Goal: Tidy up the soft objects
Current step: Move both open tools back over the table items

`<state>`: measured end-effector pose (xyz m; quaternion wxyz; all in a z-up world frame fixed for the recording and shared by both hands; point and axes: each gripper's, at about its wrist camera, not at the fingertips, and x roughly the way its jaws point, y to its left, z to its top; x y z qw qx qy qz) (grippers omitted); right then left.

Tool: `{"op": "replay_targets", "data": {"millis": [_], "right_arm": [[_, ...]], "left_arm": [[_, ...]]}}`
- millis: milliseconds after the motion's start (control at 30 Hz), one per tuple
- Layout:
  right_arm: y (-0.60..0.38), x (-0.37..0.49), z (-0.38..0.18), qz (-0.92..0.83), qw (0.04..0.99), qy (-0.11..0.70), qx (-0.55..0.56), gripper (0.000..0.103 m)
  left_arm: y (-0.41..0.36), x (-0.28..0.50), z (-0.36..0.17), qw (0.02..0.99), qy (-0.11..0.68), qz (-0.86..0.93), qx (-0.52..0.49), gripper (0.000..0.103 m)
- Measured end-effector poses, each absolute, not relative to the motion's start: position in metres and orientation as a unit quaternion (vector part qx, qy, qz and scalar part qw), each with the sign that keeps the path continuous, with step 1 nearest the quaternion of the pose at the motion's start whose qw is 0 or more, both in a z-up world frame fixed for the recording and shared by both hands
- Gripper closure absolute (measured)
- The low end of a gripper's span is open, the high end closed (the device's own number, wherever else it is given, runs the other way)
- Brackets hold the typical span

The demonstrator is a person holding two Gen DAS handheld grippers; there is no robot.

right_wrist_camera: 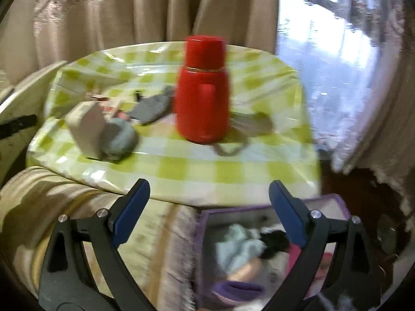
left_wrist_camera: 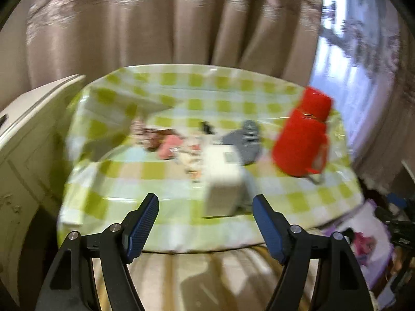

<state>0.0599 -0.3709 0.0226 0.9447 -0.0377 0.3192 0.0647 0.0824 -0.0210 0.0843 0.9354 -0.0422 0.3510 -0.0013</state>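
Soft items lie on a table with a green checked cloth (left_wrist_camera: pixel 155 176): a grey striped piece (left_wrist_camera: pixel 243 140), a pink piece (left_wrist_camera: pixel 168 146) and patterned ones beside it. In the right wrist view the grey striped piece (right_wrist_camera: pixel 153 107) and a grey-blue bundle (right_wrist_camera: pixel 119 138) show. A purple-rimmed box (right_wrist_camera: pixel 259 246) below the table edge holds several soft items. My left gripper (left_wrist_camera: pixel 206 204) is open and empty in front of the table. My right gripper (right_wrist_camera: pixel 208 191) is open and empty above the box.
A red thermos (left_wrist_camera: pixel 303 140) stands on the table's right side and also shows in the right wrist view (right_wrist_camera: pixel 203 90). A white box (left_wrist_camera: pixel 223 181) stands mid-table. A white cabinet (left_wrist_camera: pixel 26 134) is at left. Curtains hang behind. A striped cushion (right_wrist_camera: pixel 77 207) lies below the table edge.
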Motion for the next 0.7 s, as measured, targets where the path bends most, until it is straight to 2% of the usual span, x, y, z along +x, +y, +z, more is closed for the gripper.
{"op": "replay_targets", "data": {"millis": [300, 700], "right_arm": [[-0.313, 0.097, 0.034, 0.134, 0.935, 0.326, -0.034, 0.009], [-0.252, 0.166, 0.055, 0.151, 0.939, 0.304, -0.058, 0.009]], "left_arm": [[0.037, 0.105, 0.072, 0.925, 0.371, 0.055, -0.061, 0.028], [0.072, 0.152, 0.065, 0.919, 0.378, 0.073, -0.090, 0.028]]}}
